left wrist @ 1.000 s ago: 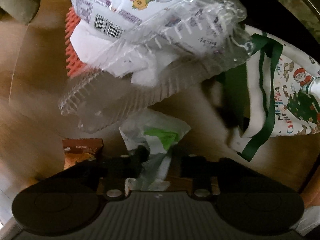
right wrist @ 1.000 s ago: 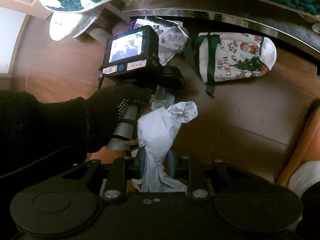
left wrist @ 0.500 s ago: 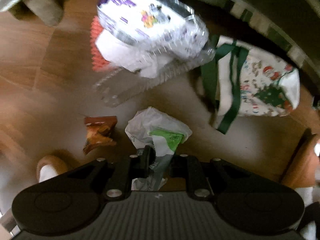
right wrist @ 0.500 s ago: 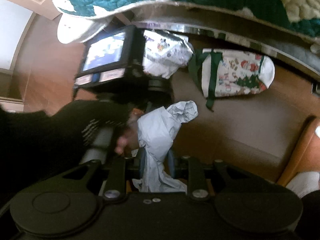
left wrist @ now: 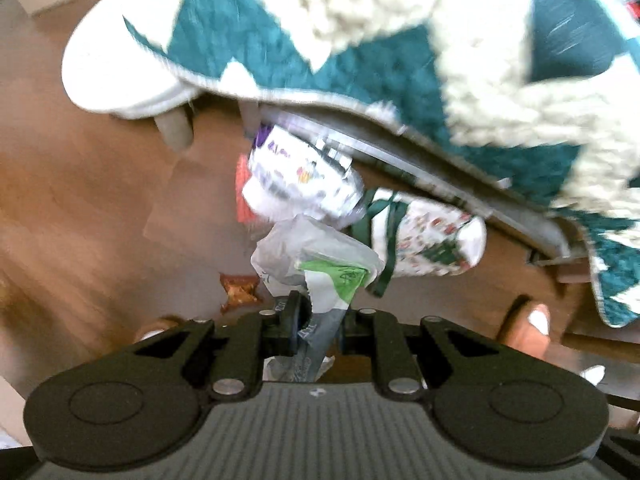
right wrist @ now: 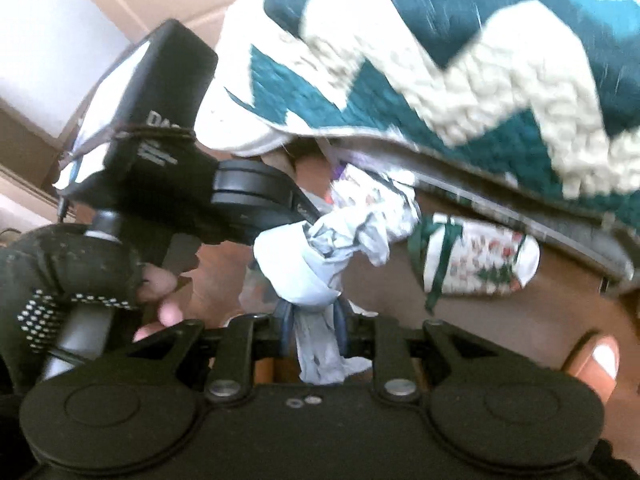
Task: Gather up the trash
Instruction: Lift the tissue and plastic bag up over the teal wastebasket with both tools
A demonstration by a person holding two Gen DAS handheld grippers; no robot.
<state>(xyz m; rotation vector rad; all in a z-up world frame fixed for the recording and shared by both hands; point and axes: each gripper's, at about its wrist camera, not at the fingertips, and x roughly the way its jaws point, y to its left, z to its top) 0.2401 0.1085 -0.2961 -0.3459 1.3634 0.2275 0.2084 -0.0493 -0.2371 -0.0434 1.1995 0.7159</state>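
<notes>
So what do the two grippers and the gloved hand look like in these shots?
Both are matte black. The left gripper has a grey ribbed body, two round caps and silver pivot screws. The right gripper has a plain black body with the same caps and screws, and bluish pads. Seen from the right wrist, the left one carries a boxy black screen unit on a grey handle. The glove is black knit with white grip dots.
</notes>
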